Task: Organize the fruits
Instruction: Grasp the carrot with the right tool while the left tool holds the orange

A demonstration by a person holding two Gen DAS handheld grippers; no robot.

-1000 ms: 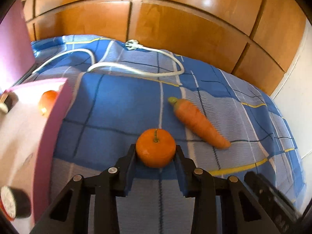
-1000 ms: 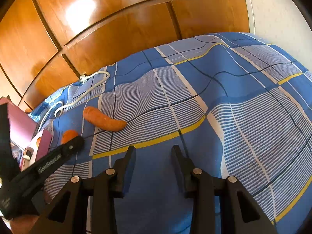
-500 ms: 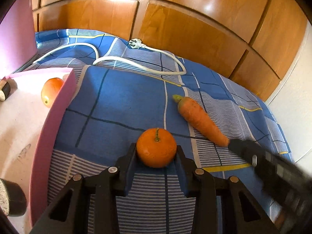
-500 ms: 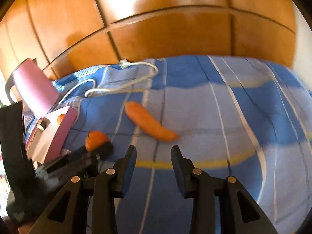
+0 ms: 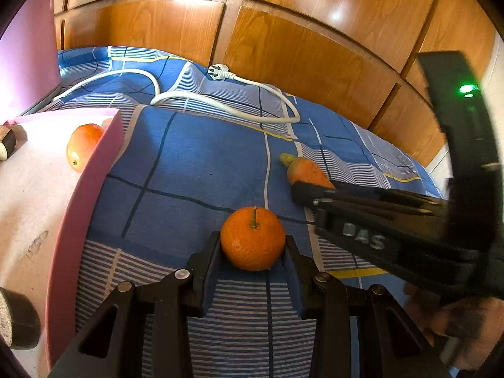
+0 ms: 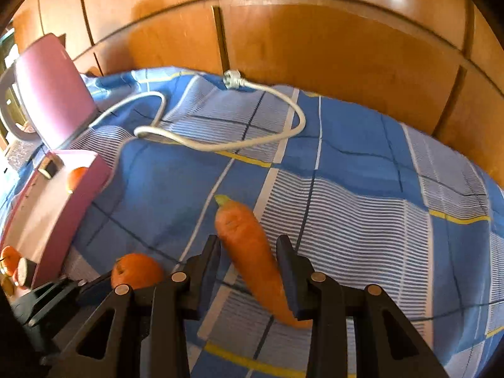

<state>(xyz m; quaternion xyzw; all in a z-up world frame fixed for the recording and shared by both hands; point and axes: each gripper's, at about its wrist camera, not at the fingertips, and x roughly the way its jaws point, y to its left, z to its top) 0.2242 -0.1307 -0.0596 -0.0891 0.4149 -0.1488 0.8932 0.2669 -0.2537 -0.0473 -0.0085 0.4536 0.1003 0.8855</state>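
Comparing with a second back, the right tongs [image 6: 247,264] have been swung over from bare cloth so the carrot [image 6: 252,252] now sits between the spread jaws, not yet clamped by the look of it. So a two-handed pickup is probably being set up. The left tongs [image 5: 252,252] are still pressed on the mandarin [image 5: 253,238], seemingly gripped, just above the blue checked cloth [image 5: 195,170]. The carrot's long axis is lined up roughly along the right tongs, leafy end pointed away, tip back toward the hinge. The pink tray [image 5: 78,201] is off left of both tongs.
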